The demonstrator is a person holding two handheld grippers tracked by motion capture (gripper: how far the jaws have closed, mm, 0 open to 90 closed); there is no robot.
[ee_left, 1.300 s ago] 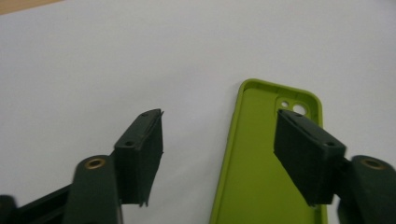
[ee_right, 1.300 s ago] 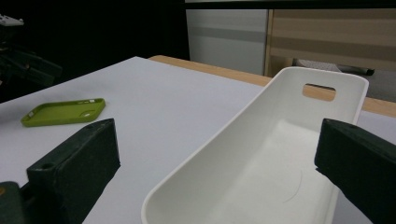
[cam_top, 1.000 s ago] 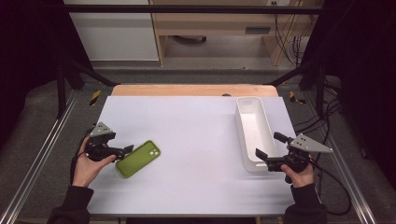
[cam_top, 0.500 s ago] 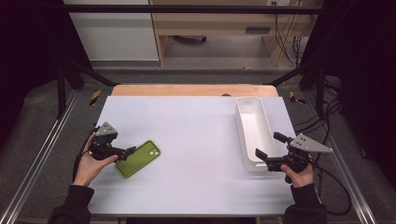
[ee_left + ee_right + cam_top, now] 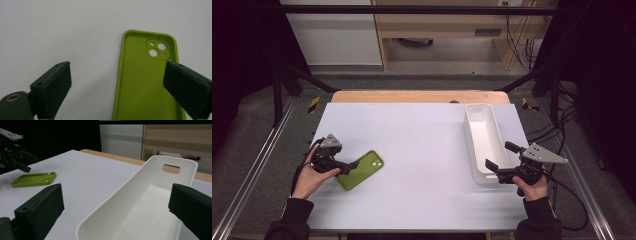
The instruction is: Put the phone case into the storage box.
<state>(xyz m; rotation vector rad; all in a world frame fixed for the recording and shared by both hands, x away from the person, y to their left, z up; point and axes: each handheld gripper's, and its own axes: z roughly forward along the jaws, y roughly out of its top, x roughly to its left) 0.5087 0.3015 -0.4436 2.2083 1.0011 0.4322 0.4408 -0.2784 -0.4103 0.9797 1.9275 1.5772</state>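
The green phone case (image 5: 360,169) lies flat on the white worktop (image 5: 422,150), open side up, well to the left of the white tray (image 5: 483,141) and close to the worktop's near-left part. It is an empty shell with a camera cut-out at its far end, so it is likely very light, somewhat flexible and a little grippy rather than slick; a hard squeeze across the middle would probably bow it, while a pinch on one raised side wall or across its narrow width near an end should hold it well. The left gripper (image 5: 117,87) sits at the case's near end with its jaws spread wide; they have just been closing a little, one jaw over the bare worktop beside the case and the other over the case's right wall, with no pad pressing on it yet. The right gripper (image 5: 116,212) hovers at the tray's near end, jaws also spread, one on each side of the rim and nothing pinched. Between the case and the tray the worktop is bare, giving open room for a lift and carry toward the tray. The tighter margins are the worktop's left edge beside the case and its right edge just beyond the tray.
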